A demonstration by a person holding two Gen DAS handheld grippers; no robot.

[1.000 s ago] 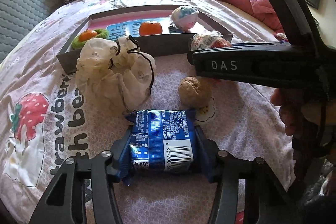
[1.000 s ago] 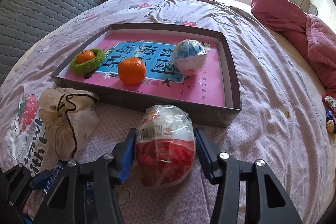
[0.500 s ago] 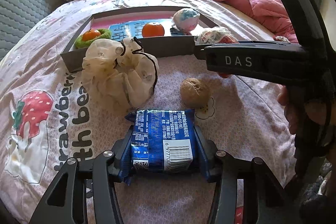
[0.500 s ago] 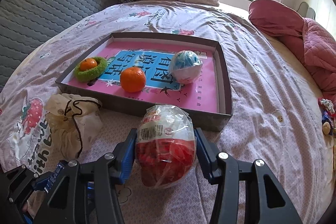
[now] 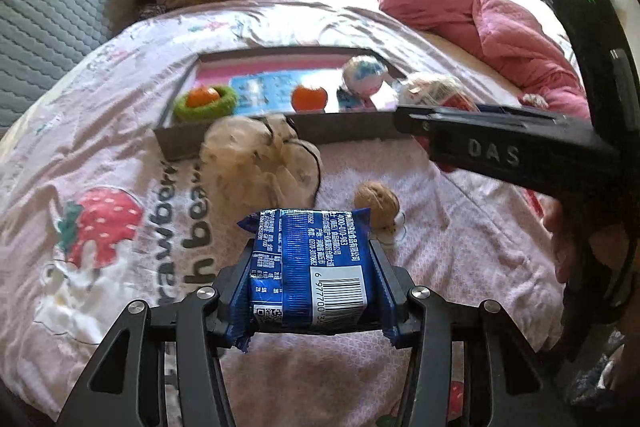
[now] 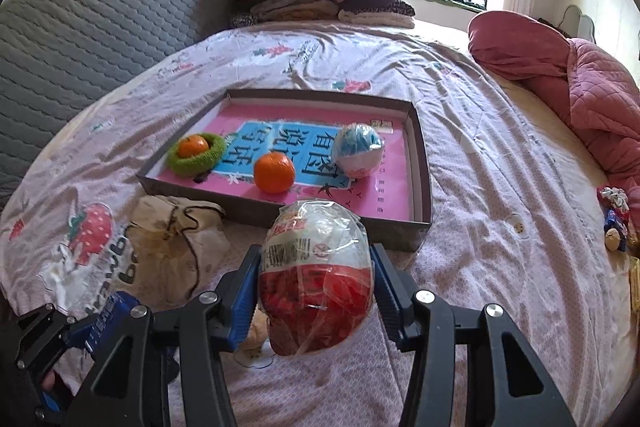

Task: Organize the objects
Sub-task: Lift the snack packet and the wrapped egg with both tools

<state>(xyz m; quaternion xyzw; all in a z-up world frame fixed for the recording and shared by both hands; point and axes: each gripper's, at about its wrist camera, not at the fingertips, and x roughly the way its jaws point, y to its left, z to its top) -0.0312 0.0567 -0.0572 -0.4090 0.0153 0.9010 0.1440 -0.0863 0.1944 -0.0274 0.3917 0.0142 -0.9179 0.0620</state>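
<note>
Your left gripper [image 5: 310, 283] has its fingers clenched on the blue snack packet [image 5: 310, 273], held clear of the bed [image 6: 500, 155] on the near side of the shallow cardboard tray [image 6: 420, 143]. Your right gripper [image 6: 316, 287] grips the red-and-white plastic-wrapped egg [image 6: 316, 275], just short of the tray's near wall.

The egg is the likelier one to go wrong. It is rounded and its wrap looks slick, so a tilt or jolt could let it squirt out from between the fingers. Carried too low, either load could catch the tray's near wall and shove the tray across the soft bedding. Inside the tray, the loose mandarin [image 6: 274, 173] and the blue-and-white ball [image 6: 357, 151] sit near the front; setting down against them could start them rolling. The walnut [image 5: 376, 203] and cream drawstring pouch [image 5: 256, 163] lie just before the tray, under your path.
</note>
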